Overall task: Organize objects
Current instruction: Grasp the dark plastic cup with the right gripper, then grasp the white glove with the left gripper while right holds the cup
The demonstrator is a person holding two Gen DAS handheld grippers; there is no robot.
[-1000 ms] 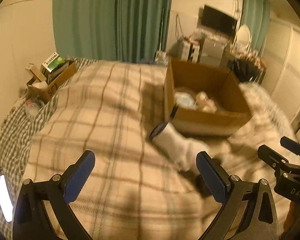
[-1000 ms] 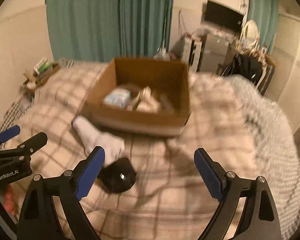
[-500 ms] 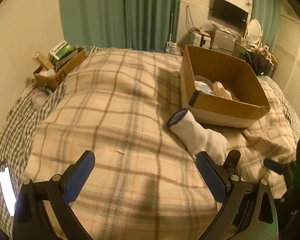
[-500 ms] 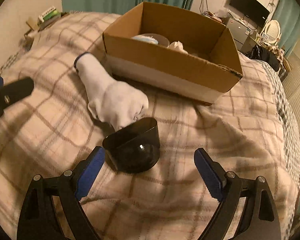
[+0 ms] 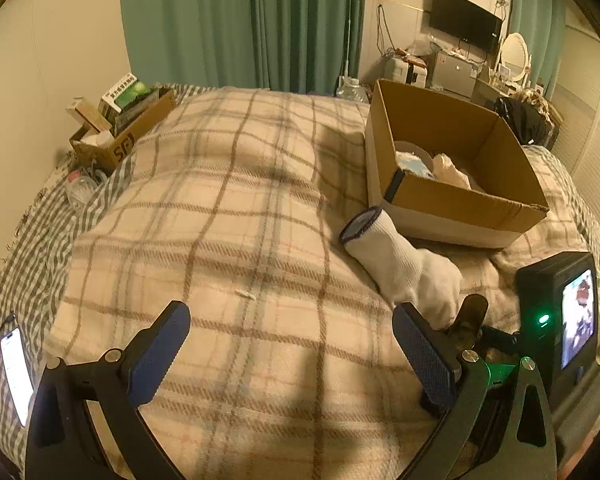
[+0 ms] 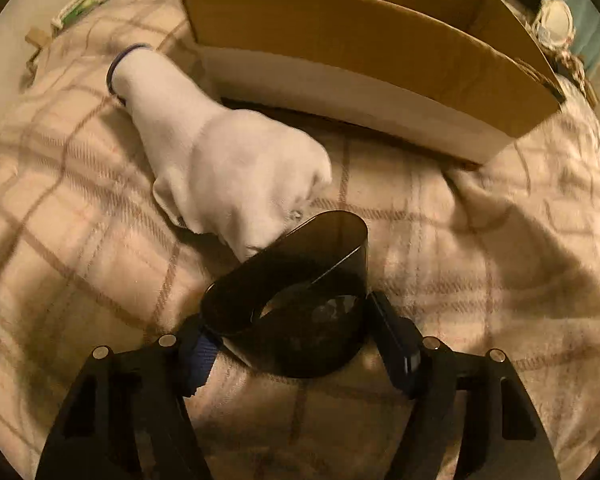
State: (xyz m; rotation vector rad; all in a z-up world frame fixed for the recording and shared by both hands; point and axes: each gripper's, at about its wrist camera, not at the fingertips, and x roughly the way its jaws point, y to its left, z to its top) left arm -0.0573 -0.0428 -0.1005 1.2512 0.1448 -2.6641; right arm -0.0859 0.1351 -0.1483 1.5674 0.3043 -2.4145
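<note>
A black oval plastic cup lies on its side on the plaid blanket, and my right gripper has its fingers pressed against both sides of it. A white sock with a dark cuff lies just beyond, touching the cup's rim. An open cardboard box stands behind them. In the left wrist view, my left gripper is open and empty over the blanket; the sock lies ahead to its right, before the box, which holds a roll of tape and crumpled items.
A smaller cardboard box of packets sits at the bed's far left edge. A lit phone lies at the near left. The right gripper's body with its screen is close on the left gripper's right. Curtains, a television and cluttered furniture stand beyond the bed.
My right gripper dropped low and forward to the black cup and closed from wide open onto its sides. My left gripper stayed open and shifted slightly.
</note>
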